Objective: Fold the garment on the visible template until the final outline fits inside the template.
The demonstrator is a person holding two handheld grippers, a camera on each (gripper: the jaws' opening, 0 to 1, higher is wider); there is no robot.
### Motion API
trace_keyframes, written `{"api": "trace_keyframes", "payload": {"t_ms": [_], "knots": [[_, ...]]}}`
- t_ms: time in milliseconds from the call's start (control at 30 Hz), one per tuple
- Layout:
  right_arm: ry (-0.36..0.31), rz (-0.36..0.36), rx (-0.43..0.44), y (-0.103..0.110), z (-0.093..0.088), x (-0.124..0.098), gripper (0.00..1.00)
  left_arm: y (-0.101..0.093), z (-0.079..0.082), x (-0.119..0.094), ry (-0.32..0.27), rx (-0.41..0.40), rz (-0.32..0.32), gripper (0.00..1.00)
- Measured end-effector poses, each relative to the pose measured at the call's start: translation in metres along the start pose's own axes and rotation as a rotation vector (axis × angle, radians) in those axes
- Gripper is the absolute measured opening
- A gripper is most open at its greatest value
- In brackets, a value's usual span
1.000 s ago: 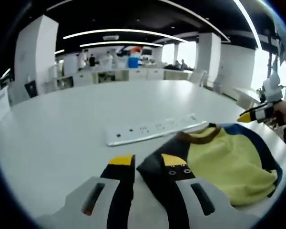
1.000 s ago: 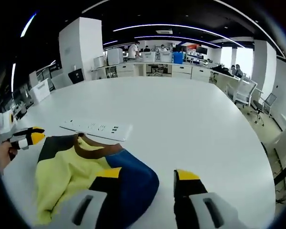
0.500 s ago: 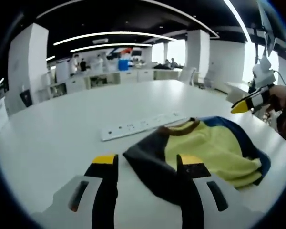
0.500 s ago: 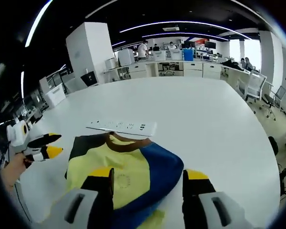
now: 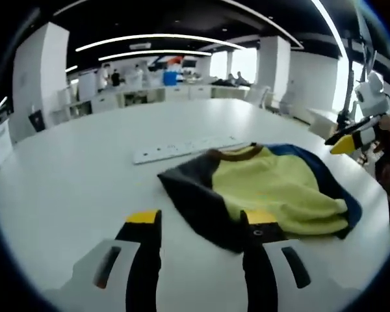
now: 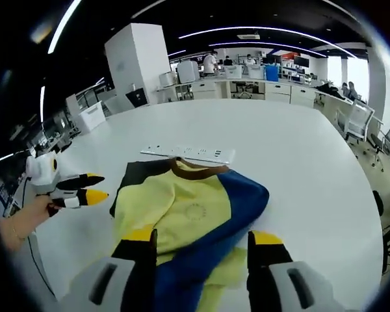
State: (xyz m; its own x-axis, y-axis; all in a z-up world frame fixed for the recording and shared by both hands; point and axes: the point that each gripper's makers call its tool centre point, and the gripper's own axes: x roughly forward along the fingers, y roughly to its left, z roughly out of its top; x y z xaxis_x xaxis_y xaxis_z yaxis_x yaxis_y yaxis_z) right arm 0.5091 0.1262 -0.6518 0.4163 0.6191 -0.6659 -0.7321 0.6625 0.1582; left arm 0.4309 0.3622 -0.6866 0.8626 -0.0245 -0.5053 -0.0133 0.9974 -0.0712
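Yellow fabric fills the middle of a small shirt (image 5: 273, 188) lying rumpled on a broad white table (image 5: 71, 169). The shirt has a brown collar, one charcoal sleeve and one blue sleeve. Just beyond its collar lies a long white power strip (image 5: 182, 147), close to the cloth; whether they touch cannot be told.

From the left gripper view, the left gripper (image 5: 198, 224) hangs low over the table with its black, yellow-tipped jaws apart and holding nothing; the charcoal sleeve's edge lies between and just ahead of them. The other gripper appears at the far right edge, held by a hand.

From the right gripper view, the right gripper (image 6: 198, 242) has its jaws spread wide and empty, poised over the blue sleeve and the bunched yellow hem nearest the camera. The left gripper appears at the left, off the cloth, with a hand behind it.

No template outline can be made out on the table. The garment looks partly gathered rather than neatly folded, so the folding seems mid-way. A likely next move is for each gripper to pinch a sleeve edge and carry it inward across the yellow panel, smoothing the bunched hem.
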Motion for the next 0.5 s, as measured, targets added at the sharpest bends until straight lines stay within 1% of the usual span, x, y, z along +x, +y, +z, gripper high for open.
{"api": "trace_keyframes", "payload": {"t_ms": [100, 200, 233, 300, 400, 500], "knots": [[0.019, 0.020, -0.008, 0.007, -0.013, -0.002, 0.51, -0.005, -0.011, 0.000, 0.014, -0.009, 0.000, 0.43], [0.035, 0.036, -0.016, 0.014, -0.025, -0.002, 0.49, -0.010, -0.018, 0.001, 0.025, -0.025, -0.004, 0.41], [0.036, 0.038, -0.017, 0.015, -0.026, -0.002, 0.49, -0.011, -0.020, 0.003, 0.028, -0.022, -0.007, 0.40], [0.041, 0.058, -0.028, 0.023, -0.033, -0.003, 0.47, -0.013, -0.022, 0.004, 0.032, -0.019, -0.008, 0.38], [0.037, 0.073, -0.041, 0.029, -0.038, -0.003, 0.43, -0.015, -0.023, 0.006, 0.032, 0.000, -0.008, 0.34], [0.036, 0.080, -0.057, 0.033, -0.043, -0.003, 0.41, -0.013, -0.025, 0.006, 0.036, -0.003, 0.009, 0.32]]}}
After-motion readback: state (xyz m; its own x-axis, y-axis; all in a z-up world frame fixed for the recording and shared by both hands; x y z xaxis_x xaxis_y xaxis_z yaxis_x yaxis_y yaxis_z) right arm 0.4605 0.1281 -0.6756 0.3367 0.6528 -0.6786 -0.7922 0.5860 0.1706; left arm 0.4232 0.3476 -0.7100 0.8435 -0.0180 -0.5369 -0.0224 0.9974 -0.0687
